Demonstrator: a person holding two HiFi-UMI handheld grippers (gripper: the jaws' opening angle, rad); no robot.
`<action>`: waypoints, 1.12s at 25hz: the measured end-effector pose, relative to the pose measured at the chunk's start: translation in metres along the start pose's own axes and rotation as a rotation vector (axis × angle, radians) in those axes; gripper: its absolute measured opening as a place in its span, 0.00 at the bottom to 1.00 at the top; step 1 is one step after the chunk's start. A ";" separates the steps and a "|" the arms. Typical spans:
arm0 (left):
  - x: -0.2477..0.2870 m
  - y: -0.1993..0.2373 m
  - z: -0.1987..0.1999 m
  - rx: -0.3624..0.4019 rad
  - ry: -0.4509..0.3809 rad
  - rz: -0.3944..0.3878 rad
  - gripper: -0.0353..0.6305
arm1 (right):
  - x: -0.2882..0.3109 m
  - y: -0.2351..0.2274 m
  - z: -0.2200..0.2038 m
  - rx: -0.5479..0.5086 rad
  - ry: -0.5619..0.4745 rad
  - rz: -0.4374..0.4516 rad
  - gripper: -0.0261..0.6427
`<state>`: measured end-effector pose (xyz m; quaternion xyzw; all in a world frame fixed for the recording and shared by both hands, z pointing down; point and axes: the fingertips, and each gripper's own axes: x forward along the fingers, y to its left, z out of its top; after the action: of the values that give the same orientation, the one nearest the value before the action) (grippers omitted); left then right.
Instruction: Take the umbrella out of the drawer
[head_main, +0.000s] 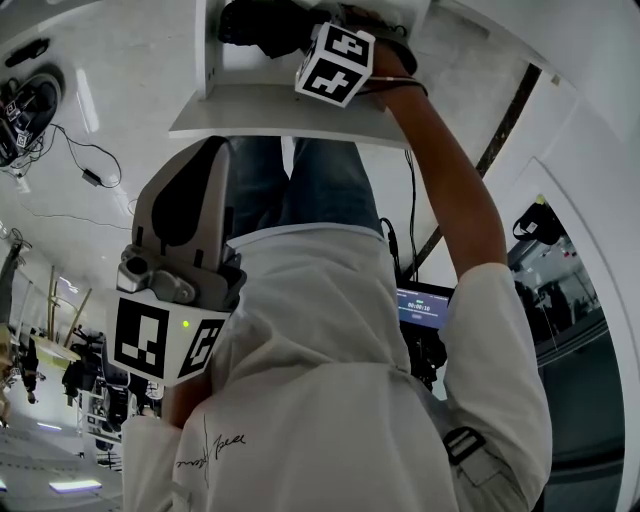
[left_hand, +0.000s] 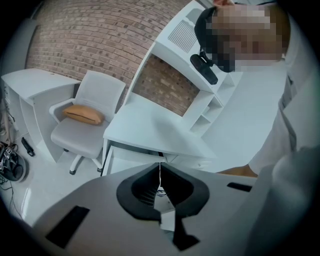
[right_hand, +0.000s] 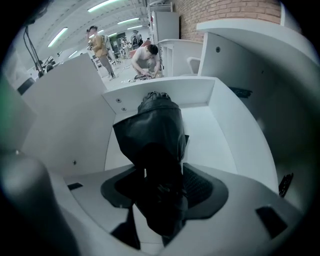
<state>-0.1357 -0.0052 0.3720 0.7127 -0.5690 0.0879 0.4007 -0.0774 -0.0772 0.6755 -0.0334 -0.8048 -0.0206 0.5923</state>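
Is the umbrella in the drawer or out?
In. The folded black umbrella lies on the white floor of the open drawer, walls around it; the right gripper straddles it, jaws apart.

Right arm (head_main: 455, 200) stretched forward, forearm bare, reaching into drawer (right_hand: 222, 135). Right tongs (right_hand: 159, 175) point steeply down inside drawer, jaws apart, umbrella (right_hand: 156, 125) between them. Left tongs (left_hand: 160, 167) held back from drawer, close to torso, tilted downward, jaws together, nothing between.

Off to my side, a white chair (left_hand: 97, 92) carries a tan cushion (left_hand: 82, 114) before the brick wall (left_hand: 90, 40).
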 end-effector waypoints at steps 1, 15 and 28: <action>0.000 0.001 -0.001 -0.001 0.004 -0.001 0.08 | 0.002 -0.001 -0.001 -0.018 0.009 -0.004 0.38; 0.002 0.006 -0.004 -0.027 0.002 0.020 0.08 | 0.016 -0.004 0.002 -0.104 0.053 0.041 0.42; 0.011 0.003 -0.004 -0.035 0.016 0.014 0.08 | 0.031 -0.005 -0.002 -0.114 0.080 0.063 0.44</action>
<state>-0.1336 -0.0107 0.3825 0.7009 -0.5722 0.0865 0.4169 -0.0852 -0.0815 0.7057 -0.0915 -0.7767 -0.0490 0.6213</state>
